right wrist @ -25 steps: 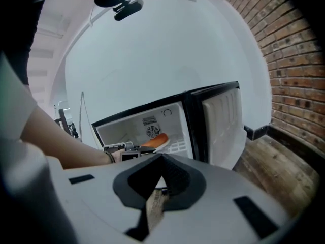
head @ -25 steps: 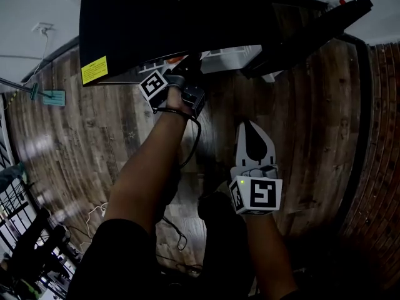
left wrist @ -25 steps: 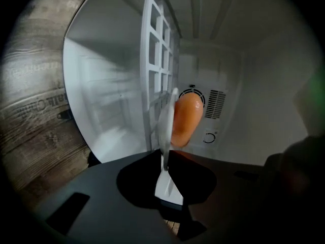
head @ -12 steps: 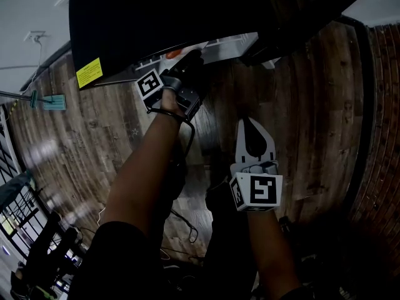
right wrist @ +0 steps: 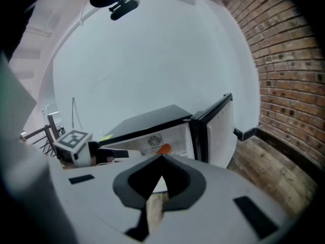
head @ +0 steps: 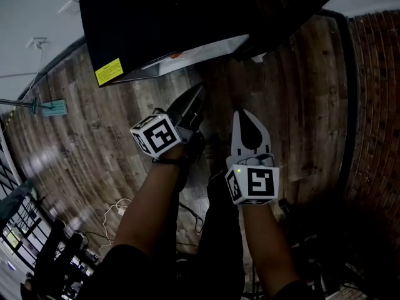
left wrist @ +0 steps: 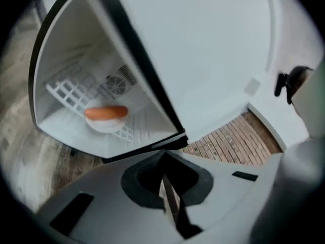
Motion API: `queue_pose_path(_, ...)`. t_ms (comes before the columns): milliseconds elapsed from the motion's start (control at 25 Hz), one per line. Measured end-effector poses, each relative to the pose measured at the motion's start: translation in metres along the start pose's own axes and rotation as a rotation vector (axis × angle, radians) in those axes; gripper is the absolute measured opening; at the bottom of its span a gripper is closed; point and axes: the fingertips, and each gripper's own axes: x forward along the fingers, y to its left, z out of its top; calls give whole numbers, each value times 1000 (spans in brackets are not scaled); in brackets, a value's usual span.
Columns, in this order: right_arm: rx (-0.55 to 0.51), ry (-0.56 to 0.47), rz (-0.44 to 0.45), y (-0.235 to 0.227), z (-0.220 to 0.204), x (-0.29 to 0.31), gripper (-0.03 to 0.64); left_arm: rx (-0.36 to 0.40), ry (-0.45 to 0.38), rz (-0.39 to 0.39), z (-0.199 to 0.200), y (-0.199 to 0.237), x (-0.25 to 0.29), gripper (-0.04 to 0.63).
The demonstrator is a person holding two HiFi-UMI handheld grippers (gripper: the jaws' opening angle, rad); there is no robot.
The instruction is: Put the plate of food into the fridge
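The small black fridge (head: pixel 162 24) stands open on the wooden floor (head: pixel 81 136). Its yellow sticker (head: pixel 109 71) has writing too tiny to read. Inside, on the white wire shelf (left wrist: pixel 66 93), sits the round white plate (left wrist: pixel 105 124) with an orange sausage (left wrist: pixel 105 112). The left tongs (left wrist: pixel 165 159) and the right tongs (right wrist: pixel 161 159) are both pinched together (nothing in them).

Head view: fridge (head: pixel 162 17) top hides most of inside, plate (head: pixel 178 56) barely vis. Right gripper view: plate mostly behind fingers (right wrist: pixel 91 207).

One fridge (head: pixel 162 24), one plate (left wrist: pixel 105 125), one sausage (left wrist: pixel 105 112).
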Motion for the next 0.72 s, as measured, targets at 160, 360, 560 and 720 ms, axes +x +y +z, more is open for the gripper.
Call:
queue_pose_path(160,23,-27,2,29,42,-21,12,390,-95,93,43,-87,-52,-3)
queue_pose_path(360,9,-79,5,67,125,-61,12,681,-209,214,105,-178,-108,-3)
queue_pose_path(560,31,-165,-24,97,226,-109,12,859,-206,262,142,-277,-136,-3)
queue_pose_path(720,30,-215,-58,108,309,-153,12,847,-151,225,157,-356,-142,-3)
